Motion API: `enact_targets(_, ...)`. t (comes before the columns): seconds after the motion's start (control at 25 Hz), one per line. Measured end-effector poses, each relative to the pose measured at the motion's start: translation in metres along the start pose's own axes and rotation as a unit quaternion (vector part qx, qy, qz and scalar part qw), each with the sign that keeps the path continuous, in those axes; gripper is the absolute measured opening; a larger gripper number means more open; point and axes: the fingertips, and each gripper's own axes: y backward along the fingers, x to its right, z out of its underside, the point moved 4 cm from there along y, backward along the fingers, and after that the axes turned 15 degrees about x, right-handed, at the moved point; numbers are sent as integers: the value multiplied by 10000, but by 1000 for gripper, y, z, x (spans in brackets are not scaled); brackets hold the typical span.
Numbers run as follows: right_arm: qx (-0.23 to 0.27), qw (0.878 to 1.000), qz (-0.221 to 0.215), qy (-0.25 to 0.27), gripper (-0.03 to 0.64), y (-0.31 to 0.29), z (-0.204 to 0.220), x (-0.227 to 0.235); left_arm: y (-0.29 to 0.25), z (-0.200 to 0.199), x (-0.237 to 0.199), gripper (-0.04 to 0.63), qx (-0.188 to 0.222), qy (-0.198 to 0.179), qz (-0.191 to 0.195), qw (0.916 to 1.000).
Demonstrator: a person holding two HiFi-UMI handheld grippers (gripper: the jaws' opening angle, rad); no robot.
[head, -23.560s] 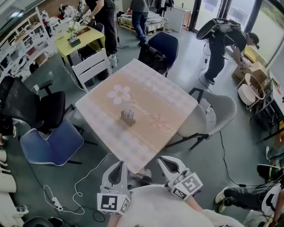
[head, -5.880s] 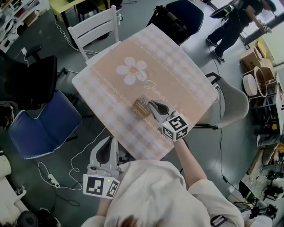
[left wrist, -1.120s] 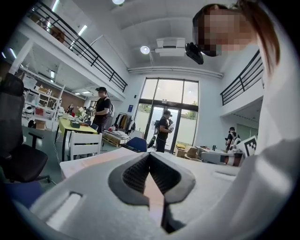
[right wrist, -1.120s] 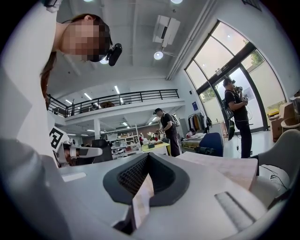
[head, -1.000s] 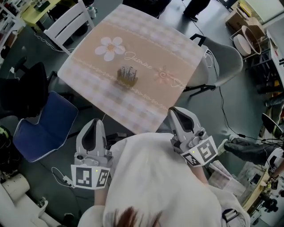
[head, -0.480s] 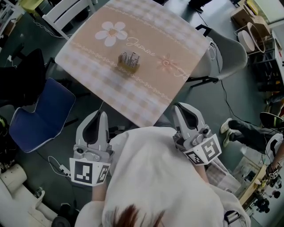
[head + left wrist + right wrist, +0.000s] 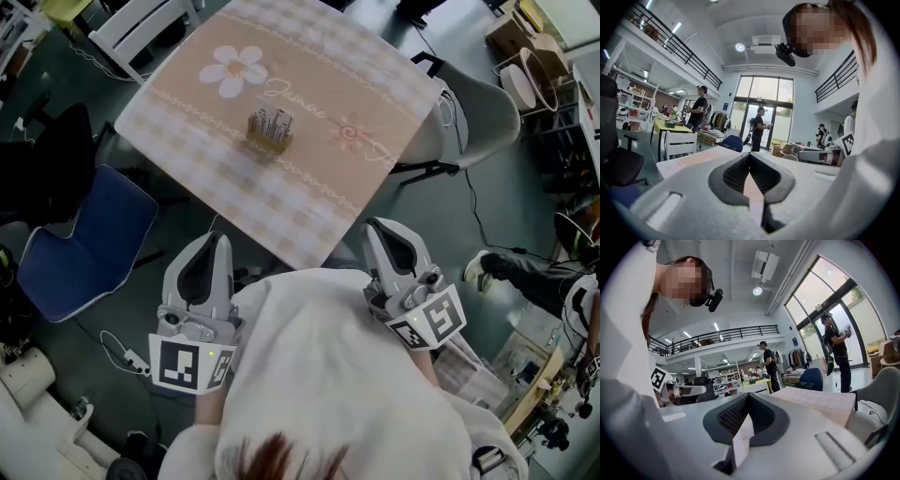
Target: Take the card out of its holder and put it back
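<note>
Holder [image 7: 269,141] position: near the middle of the table [image 7: 319,202], on our side of the flower print [image 7: 232,70], standing upright. We judge that this spot keeps it reachable with either tool from the table's near edge. The cards [image 7: 272,120] stand on end in it as a tight row of thin, pale slips above a brownish base. None lies loose on the table, so we read the task's card as seated in the holder. We hold the left gripper [image 7: 217,240] and the right gripper [image 7: 374,229] off the table's near edge, well apart from the holder and close to our body, which reads as a rest pose. On each gripper the tips are pressed together with nothing pinched; only a pale sliver shows through the slot behind the pads.
</note>
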Motion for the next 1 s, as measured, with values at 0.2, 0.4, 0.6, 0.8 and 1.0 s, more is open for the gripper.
enact_targets(0.2, -1, 10000, -5, 14, -2, 2, -1, -3, 2, -3, 3, 0, 51, 8, 18, 10000)
enact_targets(0.4, 15, 10000, -46, 5, -2, 3, 0, -7, 7, -4, 5, 0, 95, -18, 21, 10000)
enact_targets(0.6, -1, 9999, -149, -38, -2, 2, 5, -13, 13, -4, 6, 0, 131, -39, 4, 9999)
enact_targets(0.8, -23, 9997, -217, -49, -2, 0, 7, -17, 18, -8, 8, 0, 175, -68, 27, 9998)
enact_targets(1.0, -63, 9997, -255, -20, -2, -1, 8, -19, 21, -8, 6, 0, 208, -62, 17, 9998)
